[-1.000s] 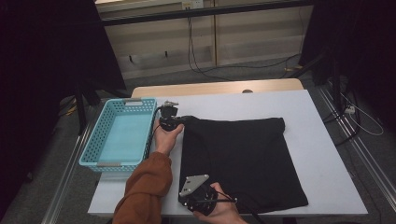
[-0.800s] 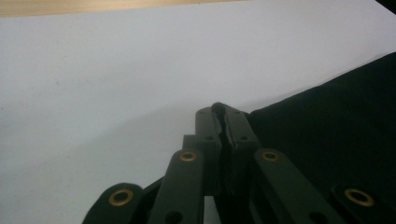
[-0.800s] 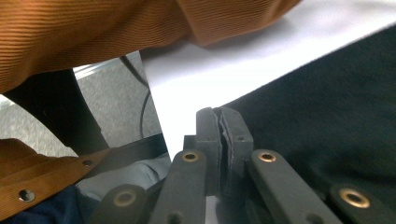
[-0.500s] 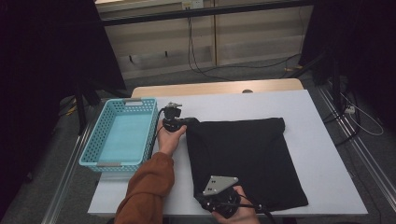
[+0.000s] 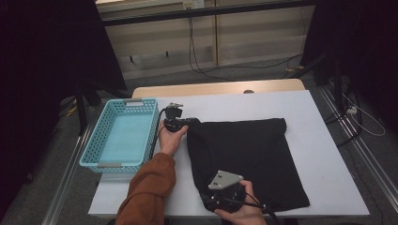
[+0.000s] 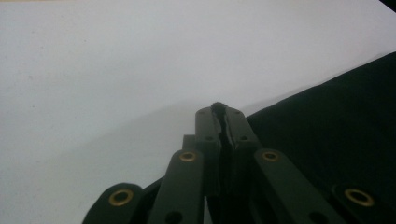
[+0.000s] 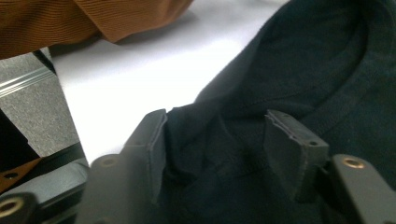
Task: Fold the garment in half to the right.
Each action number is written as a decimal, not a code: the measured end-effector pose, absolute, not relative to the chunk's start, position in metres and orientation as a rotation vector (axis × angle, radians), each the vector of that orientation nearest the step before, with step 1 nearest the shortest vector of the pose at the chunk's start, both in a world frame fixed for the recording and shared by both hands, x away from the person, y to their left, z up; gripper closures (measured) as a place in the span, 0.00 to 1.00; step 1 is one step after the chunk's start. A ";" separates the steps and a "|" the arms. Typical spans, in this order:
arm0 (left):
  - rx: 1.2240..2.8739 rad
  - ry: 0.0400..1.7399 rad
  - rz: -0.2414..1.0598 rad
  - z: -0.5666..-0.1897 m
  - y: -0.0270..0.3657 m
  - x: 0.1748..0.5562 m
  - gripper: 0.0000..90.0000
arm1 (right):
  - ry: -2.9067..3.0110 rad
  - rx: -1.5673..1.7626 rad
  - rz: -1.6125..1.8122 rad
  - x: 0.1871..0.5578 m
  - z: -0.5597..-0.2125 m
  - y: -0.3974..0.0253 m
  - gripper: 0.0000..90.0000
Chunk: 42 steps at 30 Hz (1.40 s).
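Black cotton garment [image 5: 244, 159] lies flat on the white tabletop [image 5: 324, 173] right of the turquoise plastic basket [image 5: 123, 136], my left hand-held gripper [image 6: 219, 108] pinching its far corner as an anchor, my right hand-held gripper [image 7: 215, 135] wide astride the near edge to grasp it.

Black garment [image 5: 248, 157]: near edge at 6 o'clock hidden under right gripper [image 5: 224, 199] and hand. Person cut off by bottom edge, orange sleeve [image 5: 148, 194] incl. Garment type: can't tell.
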State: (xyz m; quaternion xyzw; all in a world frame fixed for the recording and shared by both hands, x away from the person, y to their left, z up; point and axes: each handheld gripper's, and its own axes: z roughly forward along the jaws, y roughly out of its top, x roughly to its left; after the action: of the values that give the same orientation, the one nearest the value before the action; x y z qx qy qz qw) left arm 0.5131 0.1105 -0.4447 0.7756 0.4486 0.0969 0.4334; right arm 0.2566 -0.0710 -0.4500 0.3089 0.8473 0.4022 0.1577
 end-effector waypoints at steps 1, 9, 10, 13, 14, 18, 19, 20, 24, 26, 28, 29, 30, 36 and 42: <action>1.933 1.118 0.241 -0.445 0.110 0.513 0.95 | 2.437 0.890 1.156 0.257 -0.451 -0.071 0.46; 1.918 1.121 0.244 -0.444 0.110 0.513 0.95 | 2.529 0.910 1.193 0.259 -0.459 -0.067 0.75; 1.916 1.119 0.239 -0.444 0.111 0.513 0.95 | 2.535 0.906 1.202 0.259 -0.459 -0.067 0.78; 1.899 1.121 0.227 -0.442 0.113 0.513 0.95 | 2.547 0.902 1.204 0.259 -0.457 -0.065 0.88; 1.892 1.123 0.223 -0.441 0.113 0.513 0.95 | 2.546 0.902 1.204 0.260 -0.457 -0.065 0.89; 1.853 1.125 0.208 -0.436 0.118 0.513 0.96 | 2.545 0.896 1.223 0.260 -0.455 -0.067 0.90; 1.840 1.124 0.204 -0.434 0.119 0.513 0.96 | 2.542 0.894 1.228 0.260 -0.454 -0.067 0.90; 1.832 1.124 0.205 -0.433 0.120 0.513 0.96 | 2.539 0.891 1.239 0.260 -0.453 -0.068 0.91; 1.800 1.114 0.209 -0.425 0.121 0.512 0.96 | 2.516 0.875 1.276 0.259 -0.448 -0.069 0.91; 1.790 1.112 0.205 -0.423 0.121 0.512 0.96 | 2.508 0.874 1.292 0.260 -0.445 -0.069 0.91; 1.784 1.104 0.213 -0.418 0.120 0.511 0.96 | 2.500 0.862 1.304 0.260 -0.442 -0.069 0.91; 1.782 1.101 0.217 -0.417 0.119 0.511 0.96 | 2.499 0.859 1.311 0.259 -0.441 -0.069 0.91; 1.783 1.100 0.220 -0.415 0.119 0.511 0.96 | 2.497 0.854 1.312 0.259 -0.441 -0.069 0.91; 1.770 1.088 0.241 -0.405 0.119 0.511 0.96 | 2.482 0.840 1.342 0.262 -0.433 -0.073 0.91; 1.768 1.077 0.259 -0.398 0.120 0.511 0.96 | 2.473 0.826 1.374 0.263 -0.428 -0.074 0.91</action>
State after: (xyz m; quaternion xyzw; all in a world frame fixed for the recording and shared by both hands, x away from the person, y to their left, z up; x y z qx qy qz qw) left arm 0.5115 0.1201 -0.3981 0.7322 0.4458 0.1071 0.5035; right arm 0.2634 -0.0742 -0.4280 0.2790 0.8351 0.4641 0.0970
